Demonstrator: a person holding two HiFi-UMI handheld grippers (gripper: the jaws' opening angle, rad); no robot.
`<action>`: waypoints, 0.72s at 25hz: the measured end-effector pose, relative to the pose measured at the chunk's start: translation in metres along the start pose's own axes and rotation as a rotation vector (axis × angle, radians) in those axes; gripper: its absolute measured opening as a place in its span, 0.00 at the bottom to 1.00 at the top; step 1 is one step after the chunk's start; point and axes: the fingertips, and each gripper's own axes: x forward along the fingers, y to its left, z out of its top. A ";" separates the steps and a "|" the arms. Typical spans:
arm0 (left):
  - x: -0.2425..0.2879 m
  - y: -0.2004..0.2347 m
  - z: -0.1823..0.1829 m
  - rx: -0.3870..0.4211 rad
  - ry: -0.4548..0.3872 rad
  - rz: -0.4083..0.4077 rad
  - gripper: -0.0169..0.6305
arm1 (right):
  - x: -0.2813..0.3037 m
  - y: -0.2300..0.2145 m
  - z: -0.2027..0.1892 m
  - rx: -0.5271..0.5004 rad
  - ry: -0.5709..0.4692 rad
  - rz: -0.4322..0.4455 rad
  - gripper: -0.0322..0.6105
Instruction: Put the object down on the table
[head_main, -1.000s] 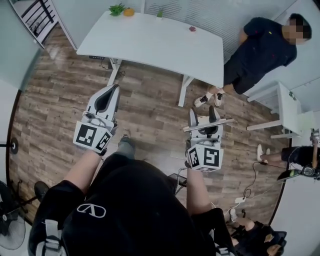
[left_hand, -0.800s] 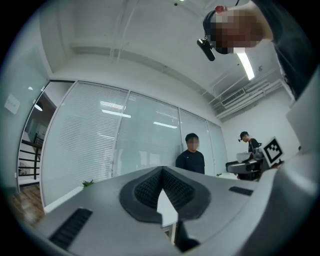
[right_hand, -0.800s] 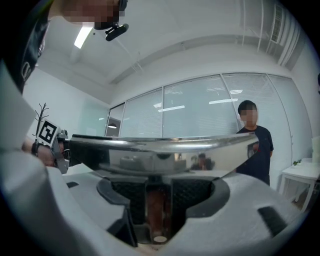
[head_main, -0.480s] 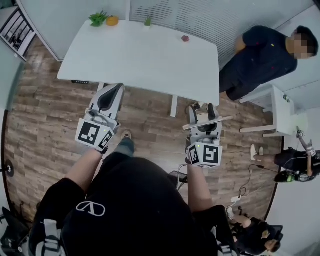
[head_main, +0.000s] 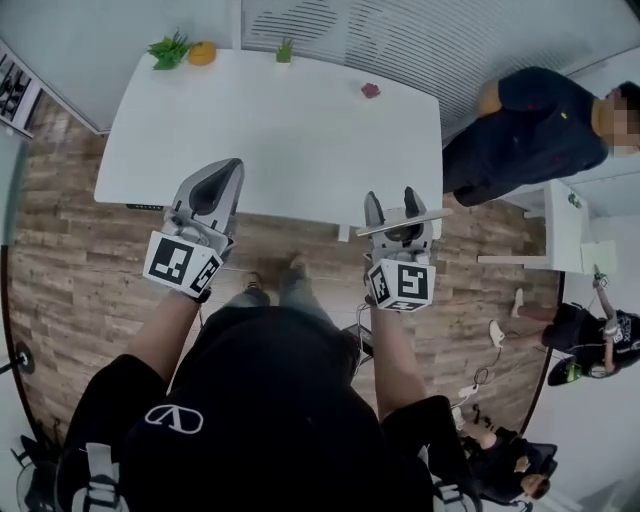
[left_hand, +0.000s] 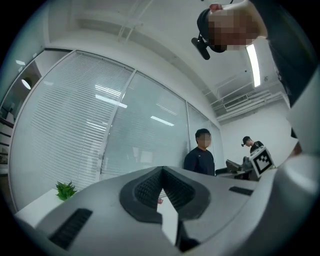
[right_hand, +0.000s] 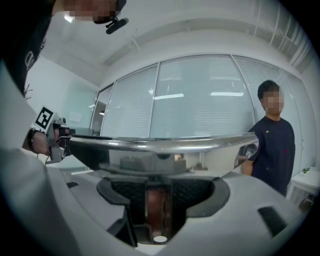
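Note:
My right gripper (head_main: 391, 200) is shut on a shiny flat metal object (head_main: 405, 222) with a reddish-brown handle. The handle (right_hand: 157, 205) stands upright between the pads, and the metal edge (right_hand: 165, 145) runs across the jaws. This gripper hovers over the near edge of the white table (head_main: 270, 130). At the left, my left gripper (head_main: 222, 175) is shut and empty, also above the table's near edge. In the left gripper view its pads (left_hand: 162, 192) meet with nothing between them.
The table's far edge carries a green plant (head_main: 165, 47), an orange thing (head_main: 201, 53), a small potted plant (head_main: 285, 50) and a small red item (head_main: 370, 90). A person in dark clothes (head_main: 520, 130) stands at the table's right end. Another person (head_main: 590, 330) is low at the right.
The table has come nearer in the head view. Both grippers, earlier over the wooden floor, now reach its near edge. The right gripper's hold on the metal object is unchanged.

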 end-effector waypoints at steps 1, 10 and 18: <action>0.010 0.004 -0.003 0.001 0.004 0.005 0.03 | 0.016 -0.004 -0.005 0.002 0.006 0.012 0.50; 0.068 0.023 -0.039 -0.013 0.063 0.080 0.03 | 0.132 -0.037 -0.111 0.055 0.188 0.123 0.50; 0.082 0.042 -0.067 -0.020 0.113 0.142 0.03 | 0.209 -0.041 -0.254 0.076 0.503 0.184 0.50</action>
